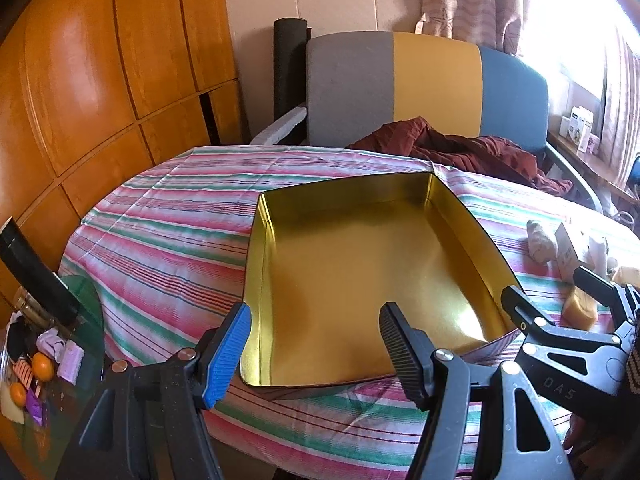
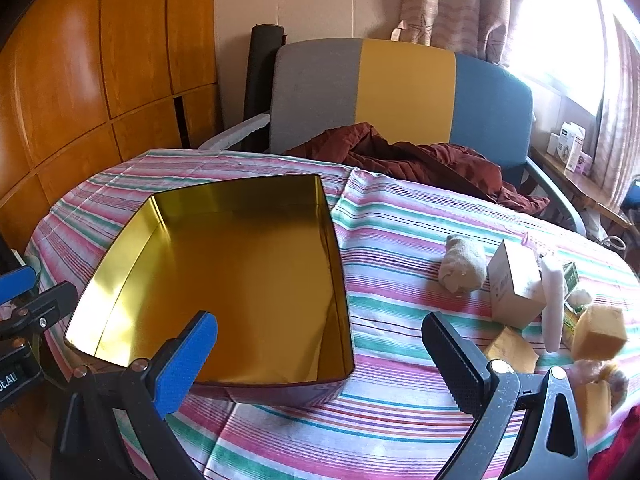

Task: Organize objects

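An empty gold-lined tin box (image 1: pixel 460 216) (image 2: pixel 336 248) stands open on the striped tablecloth. My left gripper (image 1: pixel 316 316) is open and empty, over the box's near edge. My right gripper (image 2: pixel 320 328) is open and empty, at the box's near right corner; it also shows in the left wrist view (image 1: pixel 548 288). To the right of the box lie a rolled white sock (image 2: pixel 460 266) (image 1: pixel 540 240), a small white carton (image 2: pixel 514 286) (image 1: pixel 570 254), a white tube (image 2: pixel 554 304), several yellow blocks (image 2: pixel 598 330) (image 1: pixel 580 308) and a green packet (image 2: pixel 570 276).
A grey, yellow and blue chair (image 2: pixel 400 92) stands behind the table, with a dark red cloth (image 2: pixel 400 156) over its seat and the table's far edge. Wooden cabinets (image 1: pixel 100 80) lie to the left. A low glass table with clutter (image 1: pixel 40 360) stands at the lower left.
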The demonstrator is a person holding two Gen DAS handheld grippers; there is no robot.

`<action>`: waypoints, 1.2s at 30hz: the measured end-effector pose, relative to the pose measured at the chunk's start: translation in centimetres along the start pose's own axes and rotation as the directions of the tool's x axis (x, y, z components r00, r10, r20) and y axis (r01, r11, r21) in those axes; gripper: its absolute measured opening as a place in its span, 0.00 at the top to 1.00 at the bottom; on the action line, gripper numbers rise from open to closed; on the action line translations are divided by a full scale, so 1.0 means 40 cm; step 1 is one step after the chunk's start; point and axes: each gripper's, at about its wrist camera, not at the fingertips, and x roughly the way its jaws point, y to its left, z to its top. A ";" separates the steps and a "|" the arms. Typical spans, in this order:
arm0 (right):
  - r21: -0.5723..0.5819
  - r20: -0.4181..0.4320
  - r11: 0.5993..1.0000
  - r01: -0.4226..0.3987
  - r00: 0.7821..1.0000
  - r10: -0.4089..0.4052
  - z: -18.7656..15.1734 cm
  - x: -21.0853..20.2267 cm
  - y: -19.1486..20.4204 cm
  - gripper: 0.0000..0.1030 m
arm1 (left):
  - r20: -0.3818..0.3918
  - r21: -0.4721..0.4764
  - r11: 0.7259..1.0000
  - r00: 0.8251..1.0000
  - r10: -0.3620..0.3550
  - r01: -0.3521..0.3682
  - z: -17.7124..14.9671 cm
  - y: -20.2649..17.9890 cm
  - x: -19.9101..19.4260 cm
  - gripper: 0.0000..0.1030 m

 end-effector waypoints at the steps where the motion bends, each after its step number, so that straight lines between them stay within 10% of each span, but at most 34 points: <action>1: 0.005 0.000 1.000 0.002 1.000 -0.002 0.000 0.000 -0.004 0.00 | 0.000 0.005 1.000 1.000 -0.002 0.002 0.001 -0.004 0.000 0.34; 18: 0.113 -0.017 0.987 0.116 0.993 -0.115 -0.009 -0.020 -0.159 0.00 | -0.008 0.166 0.979 0.993 -0.115 0.114 0.020 -0.118 0.019 0.34; 26: 0.196 -0.041 0.957 0.212 0.977 -0.208 -0.029 -0.055 -0.294 0.00 | -0.095 0.194 0.918 0.938 -0.334 0.346 0.034 -0.214 0.027 0.34; 36: 0.325 -0.136 0.885 0.333 0.943 -0.305 -0.105 -0.118 -0.507 0.00 | -0.124 0.334 0.816 0.880 -0.459 0.472 0.039 -0.375 0.011 0.34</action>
